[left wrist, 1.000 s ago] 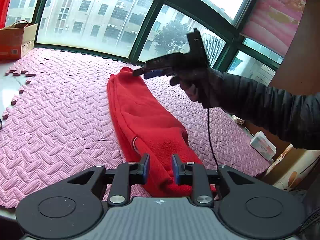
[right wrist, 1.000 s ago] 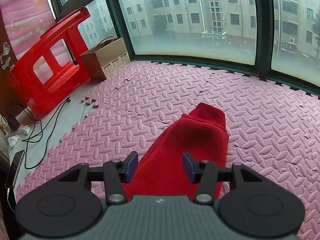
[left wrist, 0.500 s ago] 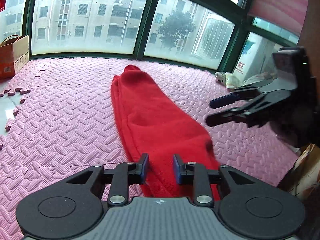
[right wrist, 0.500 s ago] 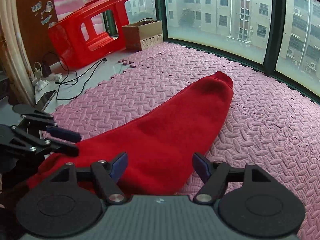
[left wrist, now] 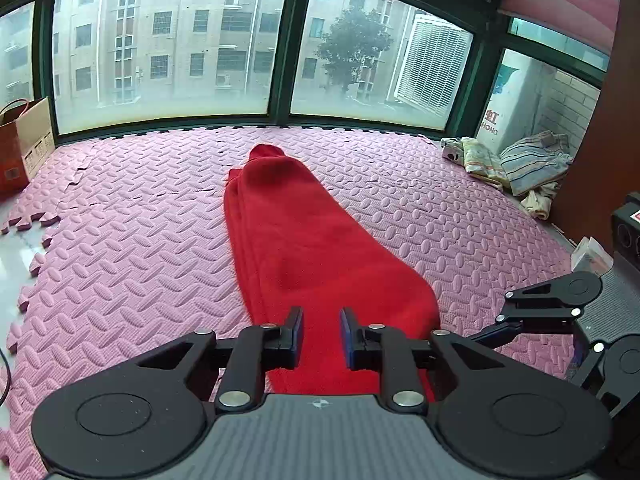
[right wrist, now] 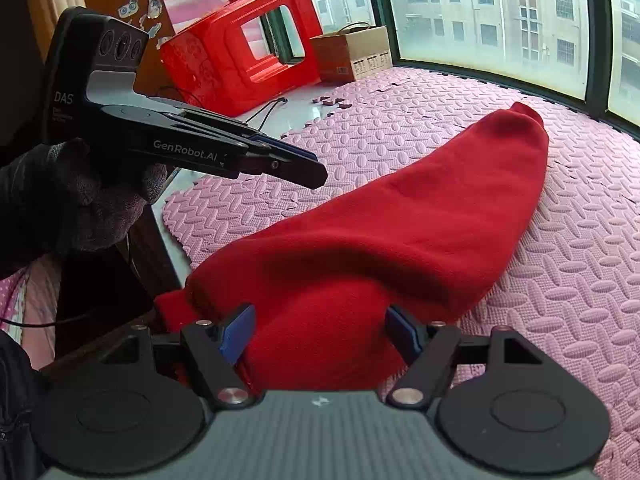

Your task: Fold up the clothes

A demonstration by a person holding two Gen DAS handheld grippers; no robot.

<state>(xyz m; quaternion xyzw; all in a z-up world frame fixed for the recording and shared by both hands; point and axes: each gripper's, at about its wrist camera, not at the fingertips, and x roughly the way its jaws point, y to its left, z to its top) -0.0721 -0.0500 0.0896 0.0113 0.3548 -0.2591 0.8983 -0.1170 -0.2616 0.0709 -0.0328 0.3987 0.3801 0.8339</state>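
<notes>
Item, step in hand: second fold of the red garment [left wrist: 304, 240], which is lying as one long narrow strip on the pink foam mat [left wrist: 120, 240], near end under both claws, far end pointing to the window. Left gripper [left wrist: 321, 320]: jaws having just been closing, now standing only narrowly apart, gripping nothing, hanging above the cloth in a gloved hand [right wrist: 80, 200]. Right gripper [right wrist: 320, 316]: jaws having just been opening, now standing wide, hovering over the near end, pads not pressing. Handling advice: each claw should be pinching one near corner through all layers, both lifting level and carrying the end to the far end, edges staying aligned. Count: garment being folded, one; grippers, two; mat, one; red plastic stool [right wrist: 240, 52], one; cardboard box [right wrist: 352, 54], one; heap of other clothes [left wrist: 516, 164] in the corner, one, pieces uncountable
</notes>
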